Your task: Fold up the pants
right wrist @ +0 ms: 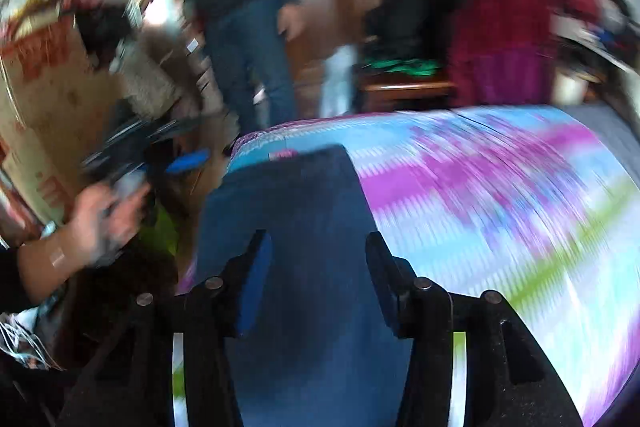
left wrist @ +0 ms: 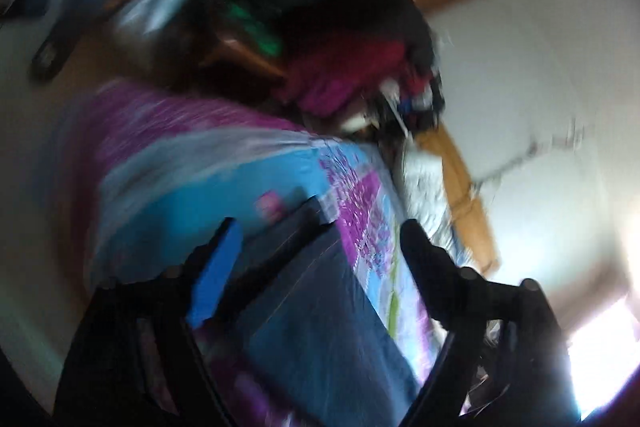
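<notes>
The pants (right wrist: 296,211), dark blue denim, lie in a long narrow strip on the bedspread (right wrist: 500,187), close to the bed's near-left edge, so they look already doubled lengthwise. The right claw (right wrist: 318,279) hangs over them with its fingers spread wide, gripping nothing. The left claw (left wrist: 320,259), likewise spread and empty, sits above the denim in its own view; from the right wrist view it appears off the bed's side, in a hand (right wrist: 104,223). Both pictures are heavily smeared, so exact contact cannot be told. The risk, as I judge it: a fast grab could pinch the bedspread along with the denim, or catch only the top layer and pull the fold apart. Being so near the edge, the pants could also slide to the floor. A person (right wrist: 248,27) stands beyond the bed, near a clothes pile (right wrist: 500,27)
</notes>
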Motion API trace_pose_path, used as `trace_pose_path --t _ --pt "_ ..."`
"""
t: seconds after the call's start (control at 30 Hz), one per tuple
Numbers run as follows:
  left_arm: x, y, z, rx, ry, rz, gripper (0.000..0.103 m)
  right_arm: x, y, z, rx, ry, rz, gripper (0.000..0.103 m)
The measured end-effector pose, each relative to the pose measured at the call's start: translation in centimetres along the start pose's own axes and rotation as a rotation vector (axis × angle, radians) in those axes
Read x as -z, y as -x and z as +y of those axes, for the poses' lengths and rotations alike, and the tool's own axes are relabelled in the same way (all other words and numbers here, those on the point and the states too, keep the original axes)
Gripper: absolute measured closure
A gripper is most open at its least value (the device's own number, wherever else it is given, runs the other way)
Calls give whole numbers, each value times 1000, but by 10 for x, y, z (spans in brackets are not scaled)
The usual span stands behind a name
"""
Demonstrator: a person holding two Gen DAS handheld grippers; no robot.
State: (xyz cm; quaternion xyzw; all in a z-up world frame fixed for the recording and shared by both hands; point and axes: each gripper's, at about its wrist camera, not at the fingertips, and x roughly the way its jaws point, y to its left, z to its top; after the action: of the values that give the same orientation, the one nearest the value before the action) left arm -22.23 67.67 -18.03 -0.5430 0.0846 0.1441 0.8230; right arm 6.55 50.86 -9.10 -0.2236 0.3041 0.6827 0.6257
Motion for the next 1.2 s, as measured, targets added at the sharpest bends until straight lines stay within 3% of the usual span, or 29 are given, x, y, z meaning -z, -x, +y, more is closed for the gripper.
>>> trace_pose_path --t 0.1,0.23,0.33,0.37,0.47,0.53,0.57,0.6,0.63,0.7,0.73,0.83,0.9,1.03,1.1,1.2 --pt "26 10 20 -43 33 25 20 -49 -78 -12 -32 89 65 50" --pt "43 -11 5 -24 -81 128 20 -74 -147 -15 -112 155 161 50" --pt "54 -20 -4 -103 -216 117 20 -76 -172 -14 -149 220 226 50" --pt "56 -24 -7 -112 -247 118 20 -73 -181 -14 -120 236 253 50" --pt "61 -48 -12 -130 -285 151 20 -68 -183 -19 -113 216 260 50" --pt "58 -48 -12 -113 -293 141 20 -63 -183 -26 -118 203 253 50" --pt "57 -48 -15 -140 -316 132 21 -61 -184 -29 -140 188 259 53" --pt "54 -43 -11 -157 -319 128 29 -58 -186 -31 -163 183 270 65" --pt "53 -42 -10 -178 -310 112 36 -54 -182 -29 -172 192 275 71" --pt "49 -35 -3 -216 -298 99 68 -53 -180 -27 -160 226 269 72" --pt "47 -33 1 -212 -288 101 71 -53 -179 -28 -161 229 266 73" --pt "46 -35 1 -219 -259 90 73 -53 -176 -29 -147 228 250 72" --pt "51 -36 -6 -258 -302 80 73 -52 -178 -31 -131 222 254 64" --pt "61 -38 -14 -304 -354 63 69 -50 -178 -41 -163 147 256 64" --pt "62 -38 -16 -317 -363 50 73 -48 -177 -45 -187 105 260 84" --pt "64 -35 -16 -332 -352 27 82 -47 -168 -37 -137 148 232 89"
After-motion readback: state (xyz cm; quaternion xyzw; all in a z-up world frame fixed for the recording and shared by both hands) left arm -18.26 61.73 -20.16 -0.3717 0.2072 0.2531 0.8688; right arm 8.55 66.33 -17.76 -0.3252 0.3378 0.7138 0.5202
